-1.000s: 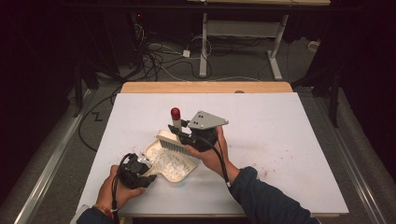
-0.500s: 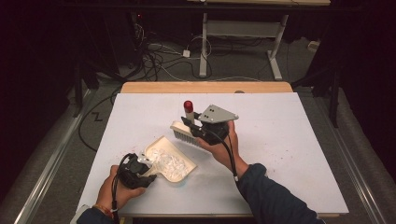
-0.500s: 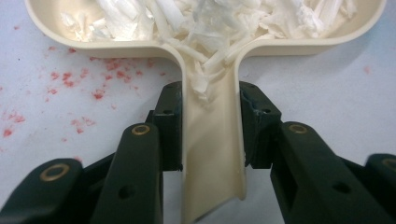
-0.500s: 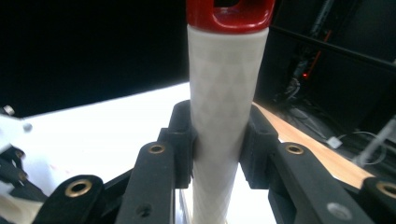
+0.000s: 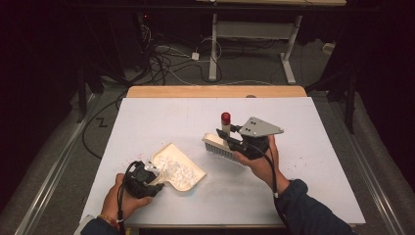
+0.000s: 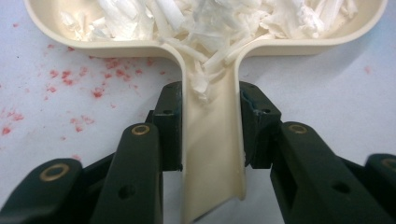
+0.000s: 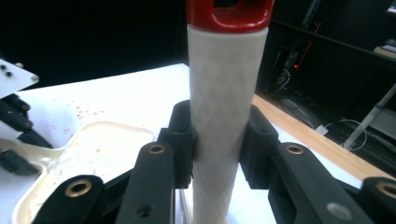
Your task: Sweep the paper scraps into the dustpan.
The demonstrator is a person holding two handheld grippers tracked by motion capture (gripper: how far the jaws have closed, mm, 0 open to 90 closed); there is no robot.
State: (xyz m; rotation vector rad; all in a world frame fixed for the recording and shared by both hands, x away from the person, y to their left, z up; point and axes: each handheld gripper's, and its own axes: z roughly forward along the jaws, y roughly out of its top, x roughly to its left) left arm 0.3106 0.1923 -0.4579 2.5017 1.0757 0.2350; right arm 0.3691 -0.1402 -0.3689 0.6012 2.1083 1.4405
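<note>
Lying beside the dustpan [image 5: 177,166], red specks [image 6: 100,88] dot the table [image 5: 161,117].

Smooth, slightly glossy cream plastic dustpan [image 6: 212,154] heaped with white papery shreds [image 6: 205,23], matt white brush handle [image 7: 226,116] with faint diamond texture and glossy red cap [image 7: 229,14], matt white desk [image 5: 161,122] edged in wood.

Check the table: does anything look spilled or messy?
Yes. Small red flecks are scattered on the white table beside the dustpan, outside the pan that holds the white shreds.
</note>
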